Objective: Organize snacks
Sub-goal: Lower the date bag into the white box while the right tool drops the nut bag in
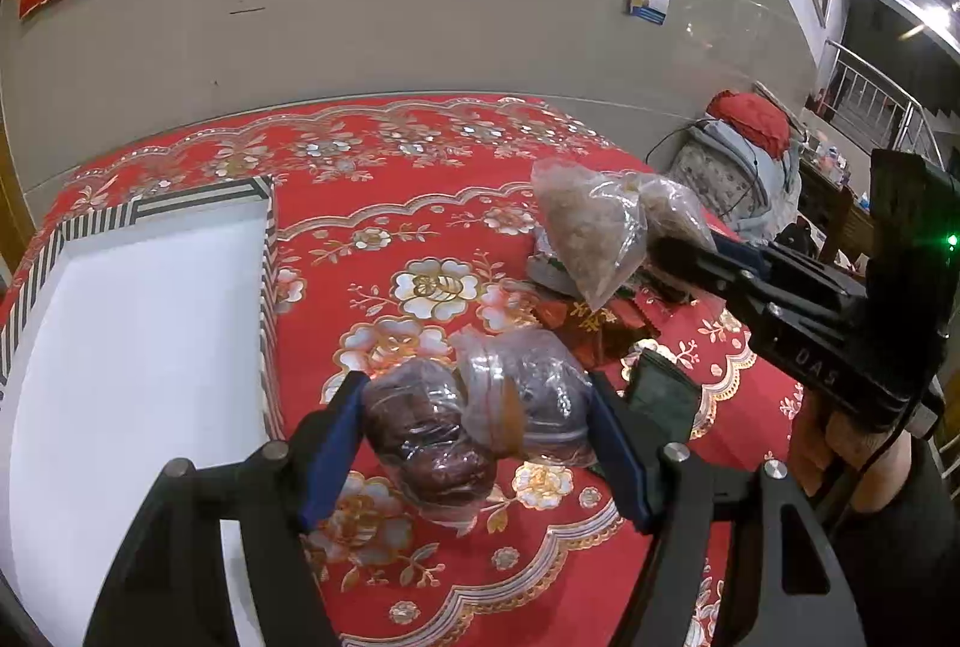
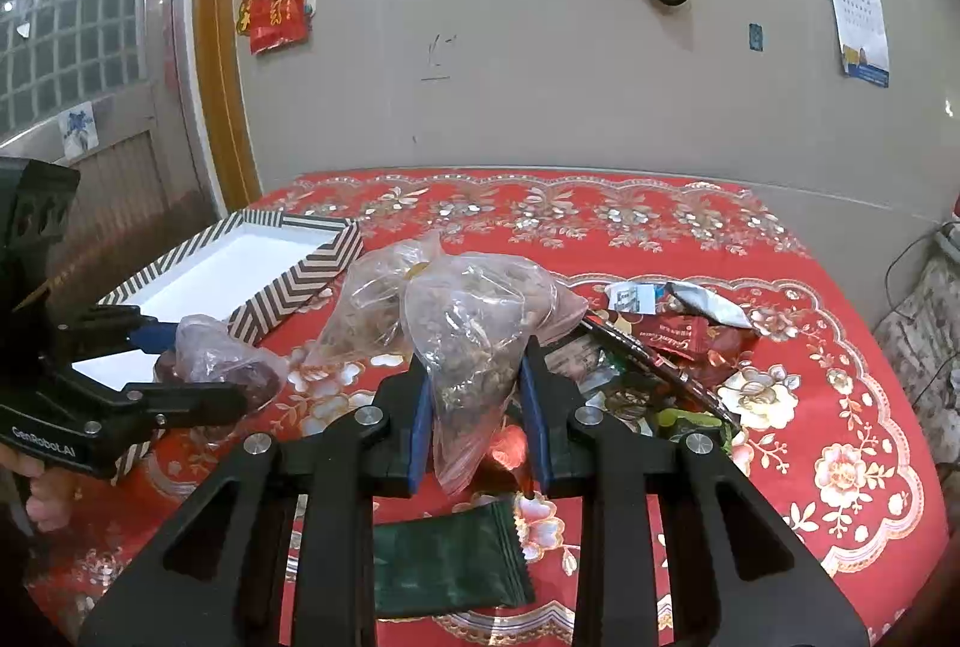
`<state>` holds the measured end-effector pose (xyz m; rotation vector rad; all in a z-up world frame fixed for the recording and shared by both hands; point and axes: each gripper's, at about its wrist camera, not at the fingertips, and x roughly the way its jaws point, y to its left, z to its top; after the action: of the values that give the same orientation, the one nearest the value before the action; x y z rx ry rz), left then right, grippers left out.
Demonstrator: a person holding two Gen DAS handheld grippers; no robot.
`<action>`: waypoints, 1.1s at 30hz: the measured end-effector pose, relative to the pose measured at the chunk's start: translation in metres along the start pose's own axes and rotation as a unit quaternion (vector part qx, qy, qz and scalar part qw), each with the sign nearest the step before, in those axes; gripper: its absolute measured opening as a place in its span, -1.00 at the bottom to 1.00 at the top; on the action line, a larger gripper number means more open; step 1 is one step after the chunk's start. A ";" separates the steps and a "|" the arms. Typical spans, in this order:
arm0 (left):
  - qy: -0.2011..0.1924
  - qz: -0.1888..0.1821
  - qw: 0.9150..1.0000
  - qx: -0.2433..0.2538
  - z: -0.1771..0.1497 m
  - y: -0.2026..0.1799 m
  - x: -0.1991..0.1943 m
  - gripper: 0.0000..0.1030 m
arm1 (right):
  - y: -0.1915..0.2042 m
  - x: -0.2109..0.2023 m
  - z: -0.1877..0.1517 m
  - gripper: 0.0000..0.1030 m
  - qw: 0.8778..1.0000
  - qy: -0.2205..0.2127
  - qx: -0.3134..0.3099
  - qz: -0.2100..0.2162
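Right wrist view, right tool (image 2: 477, 410) clenching nut bag (image 2: 474, 341) — left tool (image 1: 474, 443) grasping date bag (image 1: 480, 419), wrappers (image 2: 690, 341) behind

Free room: the white inside of the striped box (image 1: 120, 377) lay bare, open from above, its striped wall (image 1: 270, 287) the only barrier on the side facing the worktop (image 1: 420, 203). Between that wall and the snack pile (image 2: 660, 347) a strip of red cloth stood clear. The far edge of the worktop along the wall was clear too. Obstacles: left claw (image 1: 480, 443) filled with a clear bag of dark fruit (image 1: 468, 425), sitting just beside the box wall. Right claw (image 2: 477, 419) carried a bag of brown bits (image 2: 474, 335), blocking the middle. A green packet (image 2: 450, 563) lay flat under the right claw.
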<state>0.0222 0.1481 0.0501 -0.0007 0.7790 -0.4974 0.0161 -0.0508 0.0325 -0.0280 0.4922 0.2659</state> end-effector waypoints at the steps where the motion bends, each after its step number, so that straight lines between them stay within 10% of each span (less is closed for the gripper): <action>1: 0.000 0.000 1.000 0.000 0.000 0.000 0.000 0.42 | 0.000 0.000 0.000 -0.51 1.000 0.000 0.000 -0.001; 14: -0.061 0.003 0.997 -0.046 0.016 0.032 -0.038 0.42 | 0.006 0.000 0.009 -0.51 1.000 -0.014 0.001 0.005; 22: -0.098 0.130 0.976 -0.146 0.017 0.126 -0.077 0.42 | 0.077 0.016 0.039 -0.51 0.997 -0.009 -0.004 0.078; 33: -0.033 0.202 0.967 -0.150 0.008 0.157 -0.052 0.42 | 0.162 0.085 0.052 -0.51 0.994 0.034 -0.025 0.106</action>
<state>0.0629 0.3079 0.0625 -0.1371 0.7585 0.0114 0.0703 0.1314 0.0447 -0.0333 0.5566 0.4860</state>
